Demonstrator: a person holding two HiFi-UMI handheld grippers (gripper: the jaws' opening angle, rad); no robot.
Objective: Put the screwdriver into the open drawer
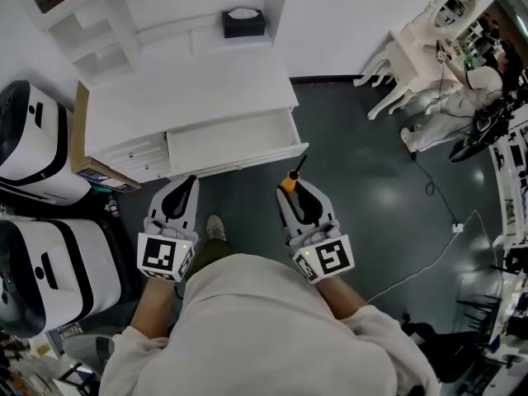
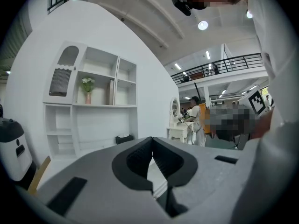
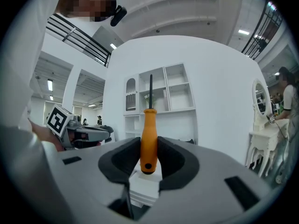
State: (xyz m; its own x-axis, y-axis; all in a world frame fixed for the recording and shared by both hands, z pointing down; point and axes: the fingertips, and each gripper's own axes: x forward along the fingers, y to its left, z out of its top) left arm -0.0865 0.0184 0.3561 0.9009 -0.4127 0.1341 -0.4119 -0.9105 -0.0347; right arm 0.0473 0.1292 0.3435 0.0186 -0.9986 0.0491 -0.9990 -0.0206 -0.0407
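Two grippers, both on near side of open drawer [image 1: 235,143], just short of its front, apart from it. Left gripper [image 1: 187,181] [image 2: 152,139] level with drawer's left half: pads together at tips, nothing between. Right gripper [image 1: 290,190] [image 3: 149,141] just short of drawer's right front corner: pads clamped on orange handle of screwdriver [image 1: 289,181] [image 3: 149,134]. Black shaft out past jaw tips, angled up-right in head view, tip just beside drawer's right front corner; upright in right gripper view. Screwdriver outside drawer, in the air over dark floor [image 1: 363,188] in front of drawer. Drawer pulled out of white cabinet [image 1: 181,89], inside plain white. Black tissue box [image 1: 244,23] on cabinet top, far side of drawer. Cardboard box [image 1: 80,130] left of drawer, against cabinet's side. Shoe [image 1: 216,227] on floor, near side of drawer, between both grippers. Marker cube at rear of each gripper, farther from drawer than jaws.
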